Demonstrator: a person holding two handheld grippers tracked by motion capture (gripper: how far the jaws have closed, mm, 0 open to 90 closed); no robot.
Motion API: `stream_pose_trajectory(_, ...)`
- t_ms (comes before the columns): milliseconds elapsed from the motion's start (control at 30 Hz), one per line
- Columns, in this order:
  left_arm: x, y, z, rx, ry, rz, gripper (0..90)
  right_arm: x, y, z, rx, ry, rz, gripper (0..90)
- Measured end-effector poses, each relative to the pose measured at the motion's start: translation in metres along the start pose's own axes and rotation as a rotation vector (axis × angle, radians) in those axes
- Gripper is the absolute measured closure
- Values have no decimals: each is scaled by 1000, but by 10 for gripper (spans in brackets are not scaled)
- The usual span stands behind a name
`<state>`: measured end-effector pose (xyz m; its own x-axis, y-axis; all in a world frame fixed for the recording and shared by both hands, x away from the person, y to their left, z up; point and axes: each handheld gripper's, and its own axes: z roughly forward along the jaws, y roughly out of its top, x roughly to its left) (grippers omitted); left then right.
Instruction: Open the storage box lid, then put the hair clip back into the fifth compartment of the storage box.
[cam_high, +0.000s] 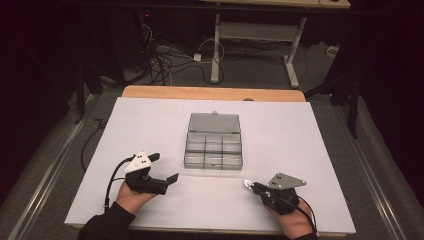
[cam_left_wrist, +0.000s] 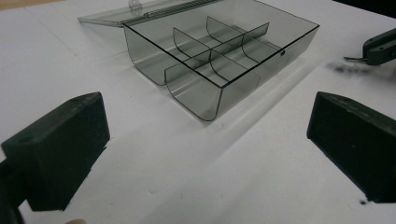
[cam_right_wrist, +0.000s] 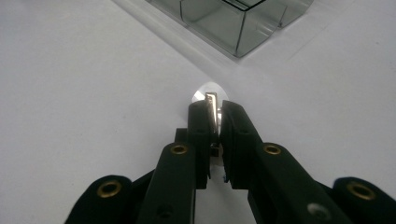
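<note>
A smoky clear compartment box (cam_high: 213, 147) lies open on the white sheet, its lid (cam_high: 215, 122) folded flat behind it; the compartments look bare. In the left gripper view the box (cam_left_wrist: 219, 51) stands just ahead of my left gripper (cam_left_wrist: 208, 144), whose jaws are spread wide with nothing between them. That left gripper (cam_high: 164, 167) rests left of the box, near the front. My right gripper (cam_high: 252, 186) sits in front of the box's right end, shut on a small shiny metal piece (cam_right_wrist: 211, 99) that pokes from its tips just above the sheet.
The white sheet (cam_high: 300, 130) covers most of a wooden table (cam_high: 215, 93). A box corner (cam_right_wrist: 233, 23) lies close ahead of the right gripper. Beyond the table, cables (cam_high: 165, 60) and a desk frame (cam_high: 217, 45) stand on the floor.
</note>
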<state>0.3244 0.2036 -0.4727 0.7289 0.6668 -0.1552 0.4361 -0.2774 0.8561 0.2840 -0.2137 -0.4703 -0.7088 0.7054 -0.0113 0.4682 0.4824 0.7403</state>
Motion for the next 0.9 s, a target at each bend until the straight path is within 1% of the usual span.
stream_pose_trajectory(233,1,0,0,0,3,2,0,4,2,3,10,25,-1,844)
stream_pose_trajectory(567,2,0,0,-2,9,4,0,8,4,6,34,45,-3,844)
stream_pose_trajectory(733,4,-1,1,-3,-2,-5,0,8,6,6,52,54,-4,843)
stream_pose_trajectory(900,5,-1,2,-16,-16,-9,0,8,7,8,65,58,0,844)
